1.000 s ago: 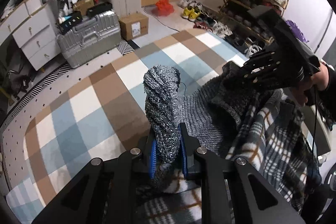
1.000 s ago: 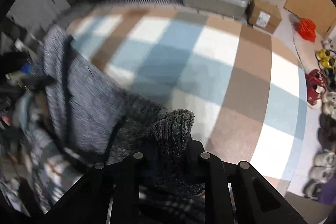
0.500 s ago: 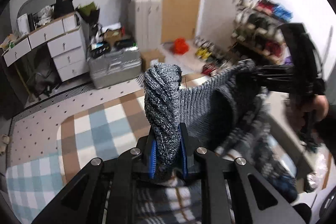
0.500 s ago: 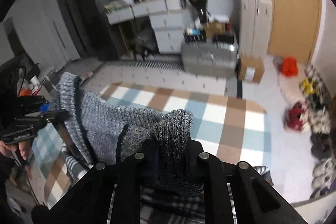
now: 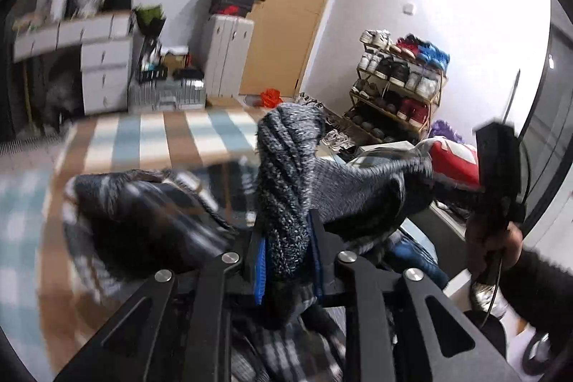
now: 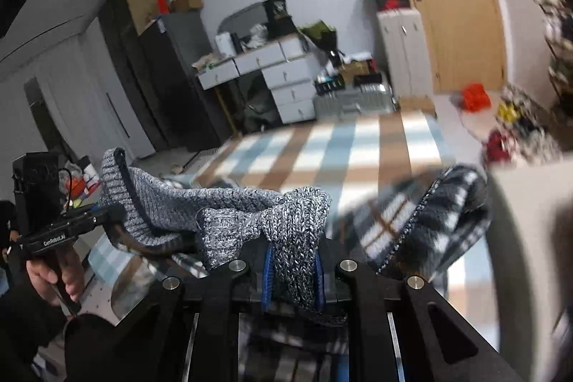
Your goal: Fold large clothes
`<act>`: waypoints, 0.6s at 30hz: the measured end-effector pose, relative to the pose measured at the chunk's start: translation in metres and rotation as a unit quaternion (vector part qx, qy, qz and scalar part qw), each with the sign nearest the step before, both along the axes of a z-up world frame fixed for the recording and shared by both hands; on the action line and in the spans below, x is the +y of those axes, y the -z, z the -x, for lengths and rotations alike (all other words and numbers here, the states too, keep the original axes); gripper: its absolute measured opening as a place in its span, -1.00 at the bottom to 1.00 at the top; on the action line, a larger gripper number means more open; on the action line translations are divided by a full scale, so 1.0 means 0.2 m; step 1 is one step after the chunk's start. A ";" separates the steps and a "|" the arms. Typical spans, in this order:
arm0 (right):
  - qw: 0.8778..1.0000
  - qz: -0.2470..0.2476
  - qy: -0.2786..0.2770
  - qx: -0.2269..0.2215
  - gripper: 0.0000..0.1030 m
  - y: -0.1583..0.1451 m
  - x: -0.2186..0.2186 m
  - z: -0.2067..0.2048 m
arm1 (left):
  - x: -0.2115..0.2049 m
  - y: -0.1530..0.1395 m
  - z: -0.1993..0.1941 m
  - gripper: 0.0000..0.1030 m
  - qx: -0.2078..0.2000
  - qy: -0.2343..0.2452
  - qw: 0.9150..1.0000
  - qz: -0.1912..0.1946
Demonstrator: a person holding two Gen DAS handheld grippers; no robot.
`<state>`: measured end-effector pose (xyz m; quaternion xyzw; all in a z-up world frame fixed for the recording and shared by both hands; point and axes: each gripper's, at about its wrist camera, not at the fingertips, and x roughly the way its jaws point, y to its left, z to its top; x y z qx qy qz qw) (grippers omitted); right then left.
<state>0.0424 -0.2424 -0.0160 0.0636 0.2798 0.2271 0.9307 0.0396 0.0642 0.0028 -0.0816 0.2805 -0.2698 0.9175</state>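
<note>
A large grey knit garment with a dark plaid lining hangs stretched in the air between my two grippers. My left gripper has a thick fold of the knit between its blue pads; its jaws are opening slightly, but the pads still press on the cloth. In the right wrist view, my right gripper is shut on another bunch of the knit garment. The right gripper shows at the right edge, held by a hand. The left gripper shows at far left. The loose plaid part is blurred.
A checked blue, brown and white rug covers the floor below. Behind it stand a silver suitcase, white drawers and a wooden door. A shoe rack fills the right side. A pale surface lies close at right.
Both views have swung up from the rug to the room. The garment has come up off the rug and now hangs stretched between the grippers, its plaid part swinging.
</note>
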 end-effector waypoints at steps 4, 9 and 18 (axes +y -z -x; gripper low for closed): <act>1.000 -0.011 0.010 0.024 -0.63 0.13 -0.03 0.09 | 0.02 0.07 0.11 -0.53 0.005 -0.007 1.000 0.017; 0.998 0.023 0.016 0.049 -0.51 0.17 -0.01 0.18 | 0.05 -0.04 0.20 -0.04 -0.012 -0.018 1.000 0.011; 0.992 0.063 -0.009 0.107 0.47 0.17 -0.01 0.27 | 0.23 -0.19 0.27 0.47 -0.041 -0.053 0.997 0.046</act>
